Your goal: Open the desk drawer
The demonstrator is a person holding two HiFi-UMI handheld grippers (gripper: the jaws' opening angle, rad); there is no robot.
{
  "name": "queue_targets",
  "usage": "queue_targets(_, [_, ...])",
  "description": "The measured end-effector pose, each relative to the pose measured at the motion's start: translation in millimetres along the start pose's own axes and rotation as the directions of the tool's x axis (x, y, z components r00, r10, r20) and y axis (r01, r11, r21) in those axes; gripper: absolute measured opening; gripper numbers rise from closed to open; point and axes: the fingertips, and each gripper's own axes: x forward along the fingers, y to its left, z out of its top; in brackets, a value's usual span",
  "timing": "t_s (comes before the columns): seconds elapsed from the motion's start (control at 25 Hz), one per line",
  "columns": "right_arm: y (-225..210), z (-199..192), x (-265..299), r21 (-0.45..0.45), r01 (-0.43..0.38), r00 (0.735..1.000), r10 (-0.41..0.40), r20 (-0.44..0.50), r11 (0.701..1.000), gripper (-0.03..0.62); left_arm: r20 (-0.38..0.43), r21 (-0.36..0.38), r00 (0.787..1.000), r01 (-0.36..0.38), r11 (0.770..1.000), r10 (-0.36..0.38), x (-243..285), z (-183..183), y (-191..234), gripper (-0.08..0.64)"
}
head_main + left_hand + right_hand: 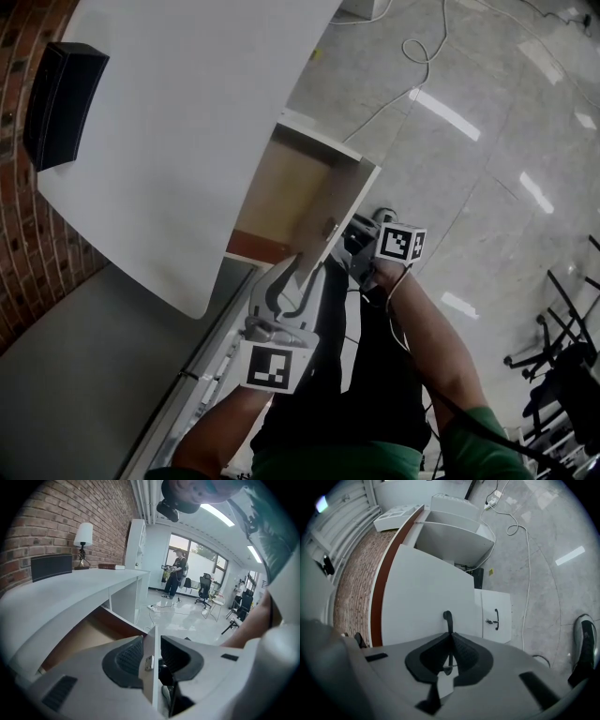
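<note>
Right gripper (450, 641) is clenching the black handle (448, 619). Left gripper (152, 644) is pinching the drawer front (150, 686) by its edge. Drawer (323, 152) is sitting well out from under the desk (187, 141), at 12 o'clock of the left gripper.

Risks, my read:
- handle slipping out of that thin bite
- uneven two-point pull racking the drawer
- overpulling, running it off its rails

Counting: two grippers, one drawer, one gripped handle, one cabinet handle (497, 619) at 3 o'clock, one black box (64, 103) at 10 o'clock.
</note>
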Motion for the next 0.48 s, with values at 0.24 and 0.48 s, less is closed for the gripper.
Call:
queue_targets(0.24, [-9.1,10.5,-24.3,0.004,0.061,0.996,-0.062,0.064,0.998,0.044,0.001,0.004,1.0,-0.001,1.0,0.001,1.4,3.7,-0.2,0.11])
queue_targets(0.48, [4.1,31.0,-72.8,-0.081,0.182,0.98,-0.174,0.097,0.98,0.024,0.046,0.003,0.999,-0.013,1.0,0.013,-2.6,34.3,-0.9,0.11])
